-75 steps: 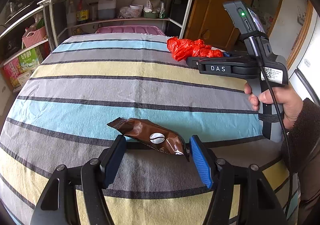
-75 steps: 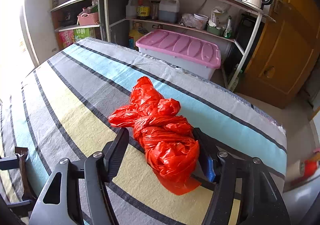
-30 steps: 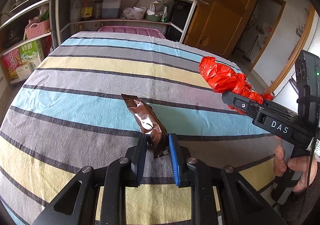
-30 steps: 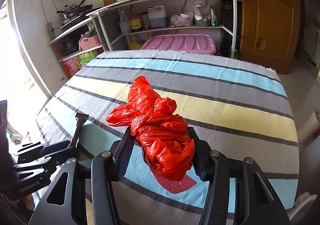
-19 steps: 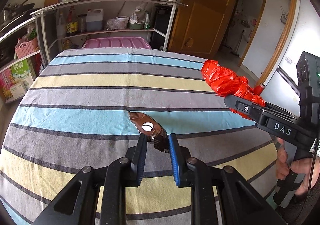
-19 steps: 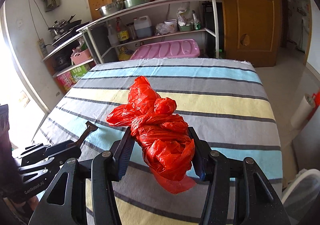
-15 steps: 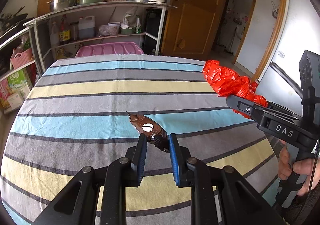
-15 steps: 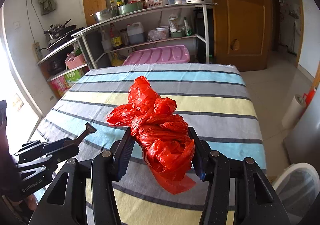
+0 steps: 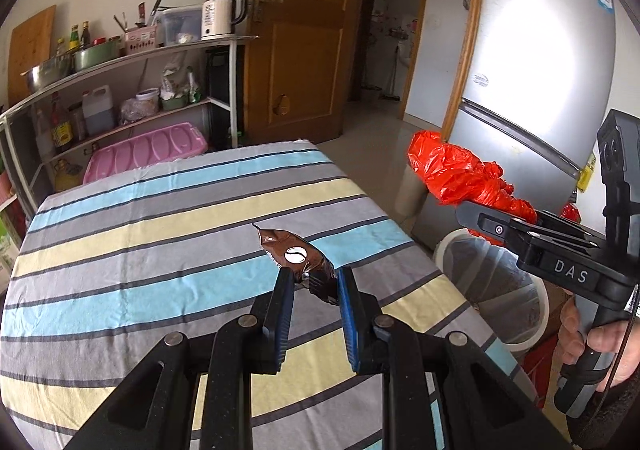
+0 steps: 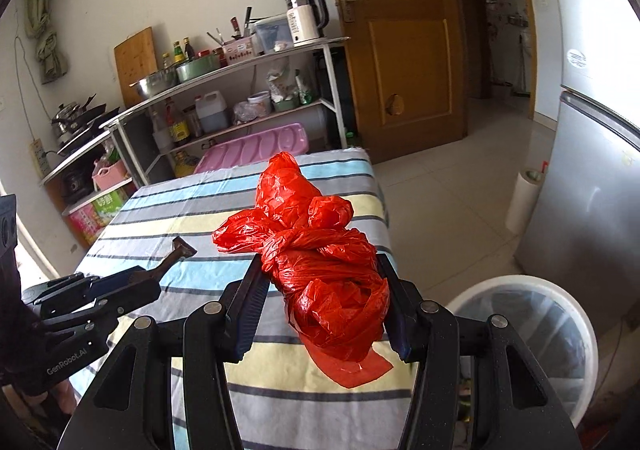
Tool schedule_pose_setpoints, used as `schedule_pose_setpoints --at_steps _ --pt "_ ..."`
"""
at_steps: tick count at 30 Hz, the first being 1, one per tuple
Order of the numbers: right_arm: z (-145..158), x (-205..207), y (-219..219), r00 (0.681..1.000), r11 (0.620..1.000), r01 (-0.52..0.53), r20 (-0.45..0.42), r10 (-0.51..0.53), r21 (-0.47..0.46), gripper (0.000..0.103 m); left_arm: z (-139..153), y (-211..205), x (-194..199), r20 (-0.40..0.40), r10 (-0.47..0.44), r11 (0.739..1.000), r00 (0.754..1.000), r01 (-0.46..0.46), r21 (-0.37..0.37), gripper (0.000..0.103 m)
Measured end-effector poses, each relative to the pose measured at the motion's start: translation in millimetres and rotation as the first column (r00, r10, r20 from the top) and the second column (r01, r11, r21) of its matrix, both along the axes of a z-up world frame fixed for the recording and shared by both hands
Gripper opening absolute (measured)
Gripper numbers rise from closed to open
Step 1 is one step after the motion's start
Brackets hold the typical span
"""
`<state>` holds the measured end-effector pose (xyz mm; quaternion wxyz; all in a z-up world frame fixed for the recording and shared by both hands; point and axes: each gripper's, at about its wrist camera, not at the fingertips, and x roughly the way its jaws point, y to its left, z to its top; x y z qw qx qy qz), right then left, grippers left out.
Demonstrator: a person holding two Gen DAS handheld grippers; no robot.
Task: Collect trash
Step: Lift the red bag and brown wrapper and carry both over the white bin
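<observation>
Moved since earlier: both tools have swung off the tabletop's middle toward its edge, and the bin now shows below them.
Left tool point(image 9: 312, 290): pressed together, pinching the tail end of the brown wrapper point(image 9: 294, 255).
Wrapper: lifted clear of the striped tabletop point(image 9: 160, 242); long axis runs from the pads up and away, free end pointing toward the shelves point(image 9: 120, 90).
Right tool point(image 10: 320, 302): spread wide yet clamped on the red bag point(image 10: 316, 250), pads against both its sides.
Red bag: knotted bundle held in the air, long axis along the fingers, loose flap hanging at the near end.
Bin point(image 10: 560, 330): white, on the floor beside the tabletop, low right of the red bag.
Hand point(image 9: 600, 342): grips the right tool's handle.
</observation>
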<state>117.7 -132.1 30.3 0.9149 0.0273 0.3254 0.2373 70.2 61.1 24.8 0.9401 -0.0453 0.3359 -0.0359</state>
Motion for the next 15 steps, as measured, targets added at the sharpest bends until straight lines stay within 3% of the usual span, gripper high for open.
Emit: schedule_pose_setpoints --at_steps 9,15 --pt "12 -16 -76 0.987 0.986 0.161 0.019 -0.161 -0.031 0.053 3 -72 24 -0.004 -0.169 0.986 0.986 0.169 -0.001 0.023" --pt "-9 -14 -128 0.961 0.959 0.271 -0.04 -0.275 -0.083 0.053 -8 -128 43 -0.049 -0.309 0.951 0.95 0.308 -0.035 0.023"
